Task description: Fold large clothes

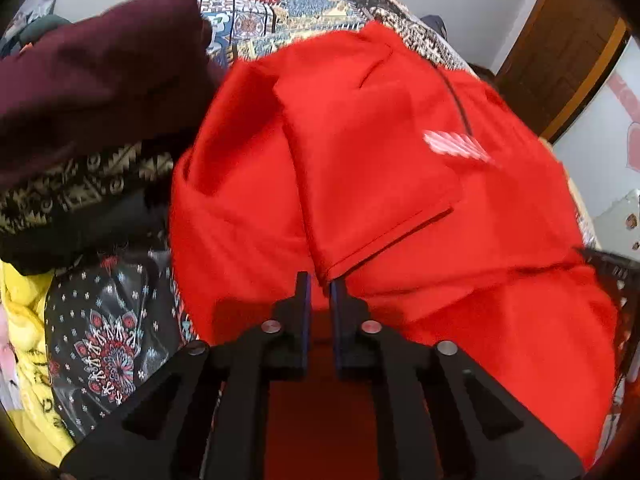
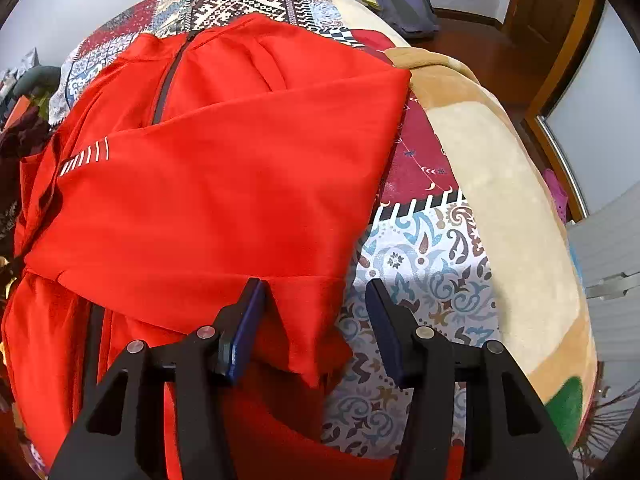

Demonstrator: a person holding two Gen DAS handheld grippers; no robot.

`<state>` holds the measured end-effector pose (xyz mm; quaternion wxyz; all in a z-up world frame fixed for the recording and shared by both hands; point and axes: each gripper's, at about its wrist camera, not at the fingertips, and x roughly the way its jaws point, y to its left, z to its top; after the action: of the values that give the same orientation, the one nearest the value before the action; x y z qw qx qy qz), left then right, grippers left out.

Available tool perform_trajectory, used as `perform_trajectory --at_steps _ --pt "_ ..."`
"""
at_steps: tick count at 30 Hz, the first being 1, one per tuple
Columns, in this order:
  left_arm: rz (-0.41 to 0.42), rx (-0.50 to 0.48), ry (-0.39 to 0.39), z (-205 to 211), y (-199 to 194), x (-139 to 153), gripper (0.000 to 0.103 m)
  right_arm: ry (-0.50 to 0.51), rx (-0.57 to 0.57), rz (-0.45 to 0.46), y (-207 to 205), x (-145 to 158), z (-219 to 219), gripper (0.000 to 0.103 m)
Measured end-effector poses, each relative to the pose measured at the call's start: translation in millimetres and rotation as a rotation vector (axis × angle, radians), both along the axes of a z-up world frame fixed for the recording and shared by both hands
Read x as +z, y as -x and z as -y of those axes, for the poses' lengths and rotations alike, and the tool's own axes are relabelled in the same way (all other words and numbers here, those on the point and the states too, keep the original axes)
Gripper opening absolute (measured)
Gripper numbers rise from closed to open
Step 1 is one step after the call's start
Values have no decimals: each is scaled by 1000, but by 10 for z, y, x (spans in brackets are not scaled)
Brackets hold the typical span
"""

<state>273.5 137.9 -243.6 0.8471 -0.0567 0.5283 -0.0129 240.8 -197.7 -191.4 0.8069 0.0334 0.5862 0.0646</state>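
Pale walls, brown wooden door, dark wood floor, patchwork-covered bed in soft daylight.

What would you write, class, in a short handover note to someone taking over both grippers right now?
Left gripper: jaws nearly closed at the cuff of a sleeve folded over the red jacket; grip unclear.
Right gripper: open, jacket's corner flap between the jaws, unpressed.
Jacket lies on the patterned bedspread, both sleeves folded across the front.
Left: fold the body, then the maroon garment and others piled beside it.
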Motion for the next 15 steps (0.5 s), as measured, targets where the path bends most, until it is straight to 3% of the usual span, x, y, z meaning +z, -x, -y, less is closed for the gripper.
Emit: perform_trajectory --at_steps 3,5,8,11,15 --pt "2 -39 -51 54 27 63 21 18 11 -7 -21 73 -25 49" --pt "23 -70 -99 114 56 143 38 34 19 14 -28 161 -58 49" --pt "88 -115 -138 199 46 308 55 34 30 64 -44 335 -122 49" --pt "122 -162 -182 322 -39 377 62 4 40 103 -65 478 -221 49" --pt "81 -224 -221 515 -232 242 63 -25 71 121 -99 506 -401 49"
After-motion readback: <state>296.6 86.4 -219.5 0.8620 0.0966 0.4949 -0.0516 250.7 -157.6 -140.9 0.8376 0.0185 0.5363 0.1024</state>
